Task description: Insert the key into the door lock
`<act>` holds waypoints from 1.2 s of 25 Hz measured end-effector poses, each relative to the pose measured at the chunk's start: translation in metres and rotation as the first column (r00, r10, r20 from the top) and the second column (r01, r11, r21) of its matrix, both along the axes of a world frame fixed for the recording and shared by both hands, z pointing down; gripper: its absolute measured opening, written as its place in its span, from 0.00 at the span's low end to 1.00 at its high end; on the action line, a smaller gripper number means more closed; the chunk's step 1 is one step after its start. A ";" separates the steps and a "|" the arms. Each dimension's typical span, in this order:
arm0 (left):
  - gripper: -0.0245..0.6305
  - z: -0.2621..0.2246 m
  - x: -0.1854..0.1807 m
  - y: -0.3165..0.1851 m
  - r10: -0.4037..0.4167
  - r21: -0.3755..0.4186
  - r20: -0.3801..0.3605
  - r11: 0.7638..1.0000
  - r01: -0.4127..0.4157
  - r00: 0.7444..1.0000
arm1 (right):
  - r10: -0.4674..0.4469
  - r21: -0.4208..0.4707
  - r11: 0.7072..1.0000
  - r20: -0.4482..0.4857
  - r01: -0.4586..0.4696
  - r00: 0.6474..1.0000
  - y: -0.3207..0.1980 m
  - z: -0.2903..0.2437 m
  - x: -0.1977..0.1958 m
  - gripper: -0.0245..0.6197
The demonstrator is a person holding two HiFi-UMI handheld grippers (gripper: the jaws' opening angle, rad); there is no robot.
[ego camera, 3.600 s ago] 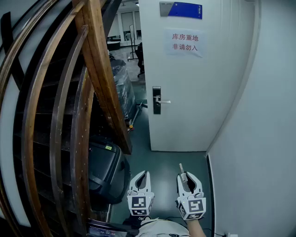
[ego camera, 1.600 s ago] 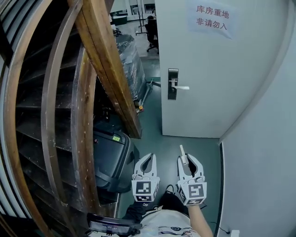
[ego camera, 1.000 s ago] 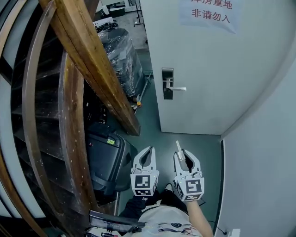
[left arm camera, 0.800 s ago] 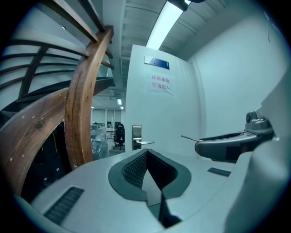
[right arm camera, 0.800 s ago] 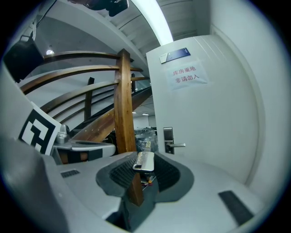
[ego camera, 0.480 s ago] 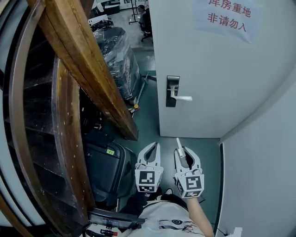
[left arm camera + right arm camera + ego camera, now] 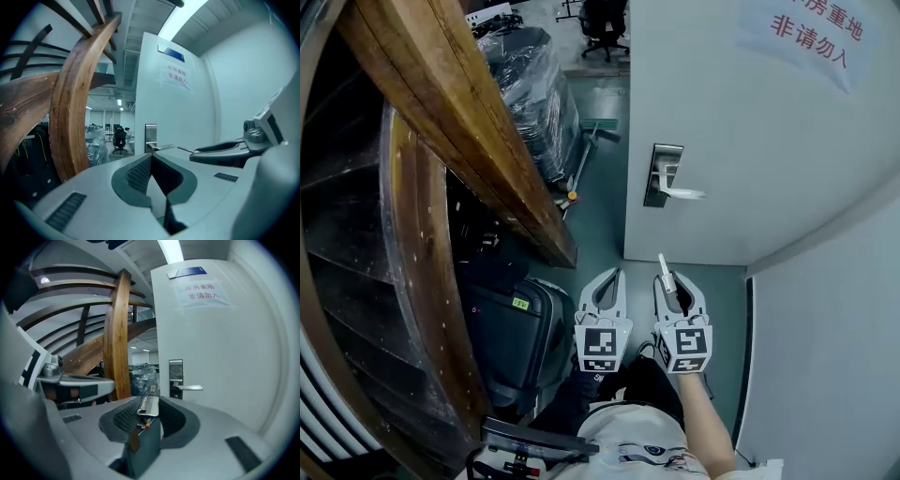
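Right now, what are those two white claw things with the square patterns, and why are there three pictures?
Those are grippers: pincers that a person holds, one in each hand. One picture comes from a camera on the person's head, looking down; the other two come from cameras riding on each gripper, looking along its jaws. The right gripper pinches a small metal key. The left gripper is closed with nothing in it. Ahead is a white door with a lock plate and a lever handle. On the left are wooden stairs, and a black case stands on the floor.
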State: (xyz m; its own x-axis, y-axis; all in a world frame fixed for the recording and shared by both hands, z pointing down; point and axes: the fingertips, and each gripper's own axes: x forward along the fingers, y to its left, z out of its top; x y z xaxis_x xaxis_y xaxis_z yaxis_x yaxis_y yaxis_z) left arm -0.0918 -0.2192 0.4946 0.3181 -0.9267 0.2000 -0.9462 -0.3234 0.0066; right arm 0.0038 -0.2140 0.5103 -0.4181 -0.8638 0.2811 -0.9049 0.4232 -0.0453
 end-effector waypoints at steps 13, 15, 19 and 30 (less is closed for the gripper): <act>0.04 0.092 -0.011 -0.037 -0.104 0.023 -0.015 0.994 0.104 0.995 | -0.015 0.040 0.999 -0.016 0.016 1.000 -0.113 0.096 0.016 0.22; 0.04 0.108 -0.012 -0.042 -0.102 0.023 -0.014 0.994 0.102 0.995 | -0.015 0.045 0.999 -0.025 0.017 1.000 -0.133 0.106 0.016 0.22; 0.04 0.133 -0.015 -0.051 -0.108 0.016 -0.017 0.994 0.109 0.994 | -0.008 0.046 0.999 -0.038 0.010 0.999 -0.170 0.123 0.016 0.22; 0.04 0.158 -0.020 -0.074 -0.105 -0.004 -0.026 0.995 0.105 0.994 | 0.016 0.045 0.999 -0.051 -0.014 0.999 -0.214 0.135 0.018 0.22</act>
